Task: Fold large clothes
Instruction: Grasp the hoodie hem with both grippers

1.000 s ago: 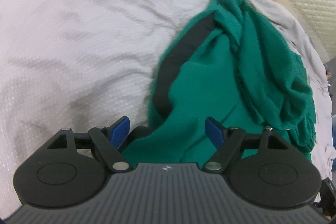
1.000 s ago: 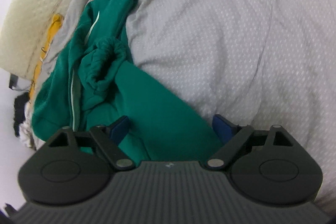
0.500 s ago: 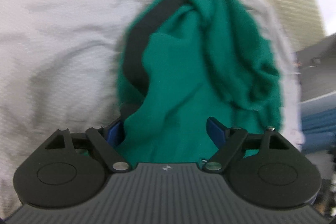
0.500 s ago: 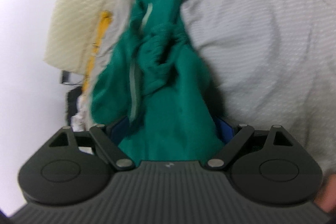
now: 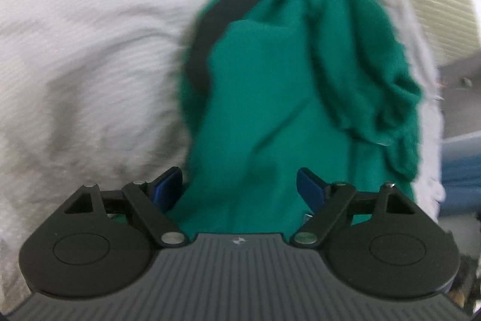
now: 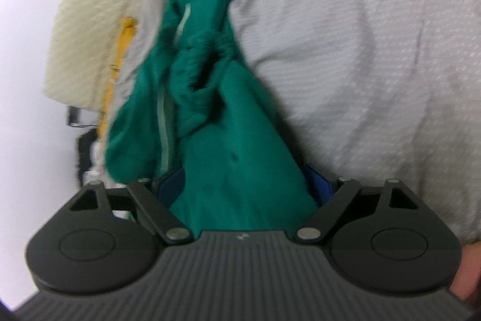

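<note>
Between both grippers' wide-set fingers (image 5: 168,185), green garment (image 6: 240,170) now fills the gap.

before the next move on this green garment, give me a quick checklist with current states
1. Garment spread flat: not ok. The green garment is bunched in a twisted heap on the grey bedspread.
2. Left hand-held gripper ready to grasp: ok. Its jaws stand wide with green fabric between them, unpinched.
3. Right hand-held gripper ready: cannot tell. Fabric fills the gap between its fingers; whether the pads press it is hidden.
4. A clear edge or corner chosen: cannot tell. The black band and pale strip show, but hems are buried.
5. Room to lay it out: ok. Bare bedspread lies beside the heap.
</note>
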Motion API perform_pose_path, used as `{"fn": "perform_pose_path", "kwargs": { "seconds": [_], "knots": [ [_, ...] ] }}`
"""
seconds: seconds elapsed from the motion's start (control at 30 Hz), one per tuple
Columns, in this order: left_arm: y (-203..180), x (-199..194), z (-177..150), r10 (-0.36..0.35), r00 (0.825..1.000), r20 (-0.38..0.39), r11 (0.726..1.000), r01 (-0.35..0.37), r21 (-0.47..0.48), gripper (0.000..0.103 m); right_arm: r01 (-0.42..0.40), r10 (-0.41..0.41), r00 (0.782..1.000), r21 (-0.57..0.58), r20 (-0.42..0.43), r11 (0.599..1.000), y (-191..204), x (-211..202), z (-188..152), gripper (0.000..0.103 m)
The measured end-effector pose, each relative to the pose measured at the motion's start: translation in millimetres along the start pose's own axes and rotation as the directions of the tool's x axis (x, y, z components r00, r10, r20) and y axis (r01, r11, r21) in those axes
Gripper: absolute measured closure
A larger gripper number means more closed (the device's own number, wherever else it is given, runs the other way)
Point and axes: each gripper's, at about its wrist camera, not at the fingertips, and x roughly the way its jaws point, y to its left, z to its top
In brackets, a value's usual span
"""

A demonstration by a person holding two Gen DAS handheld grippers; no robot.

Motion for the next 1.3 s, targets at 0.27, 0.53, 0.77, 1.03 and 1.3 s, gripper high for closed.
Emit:
{"fn": "perform_pose_path", "kwargs": {
  "seconds": [0.27,0.53,0.77,1.03,1.3],
  "knots": [
    [1,8,0,-0.047,0.998,-0.04,0.999,0.047,0.002,0.017,0.019,-0.019,0.998,-0.008,-0.052,1.0,0,15,-6,0.014],
    [-22,-14,-13,-0.272,0.961,-0.047,0.952,0.276,0.135,0.017,-0.265,0.256,0.959,-0.068,-0.119,0.962,22,10,-19,0.014],
    [-16,17,-14,0.002,0.994,-0.106,0.996,0.008,0.091,0.017,-0.044,0.035,0.995,-0.089,-0.098,0.995,17,24,-22,0.017],
    [-27,19,-20,0.034,0.997,-0.075,0.991,-0.024,0.128,0.02,0.115,-0.121,0.991,-0.123,-0.047,0.986,12,28,-27,0.015],
    [-54,5,-34,-0.012,1.0,-0.002,0.976,0.012,0.216,0.08,0.086,-0.1,0.992,-0.183,-0.07,0.979,19,27,-32,0.067]
  ]
}}
